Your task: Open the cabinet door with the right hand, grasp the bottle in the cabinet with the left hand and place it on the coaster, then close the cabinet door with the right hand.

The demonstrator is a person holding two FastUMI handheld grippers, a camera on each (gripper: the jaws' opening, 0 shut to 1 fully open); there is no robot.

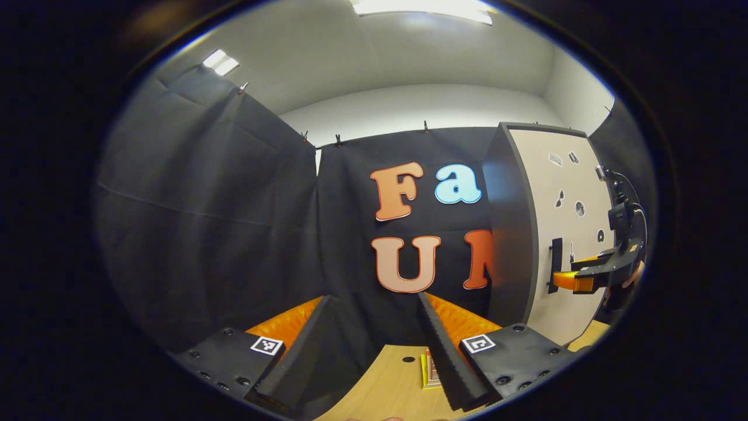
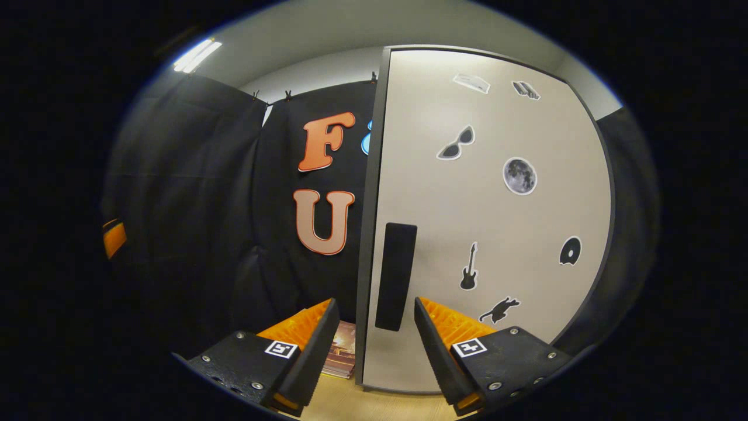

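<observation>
A tall cabinet [image 2: 491, 193] stands with its cream, sticker-covered door shut, hiding the inside. In the right gripper view its black vertical handle [image 2: 396, 275] sits just ahead of my open right gripper [image 2: 375, 310], one finger on each side and neither touching it. The left gripper view shows the same cabinet [image 1: 561, 234] at the right, with the right gripper [image 1: 565, 272] up against the handle [image 1: 555, 263]. My left gripper [image 1: 374, 316] hangs open and holds nothing, facing the booth wall. A flat square coaster [image 1: 431, 369] lies on the table below its right finger.
The light wooden table [image 1: 385, 383] runs under both grippers up to the cabinet's foot [image 2: 403, 389]. The coaster [image 2: 342, 351] lies left of the door's lower edge. Black cloth walls close the back and left. The cabinet's dark side panel [image 1: 507, 234] faces the left gripper.
</observation>
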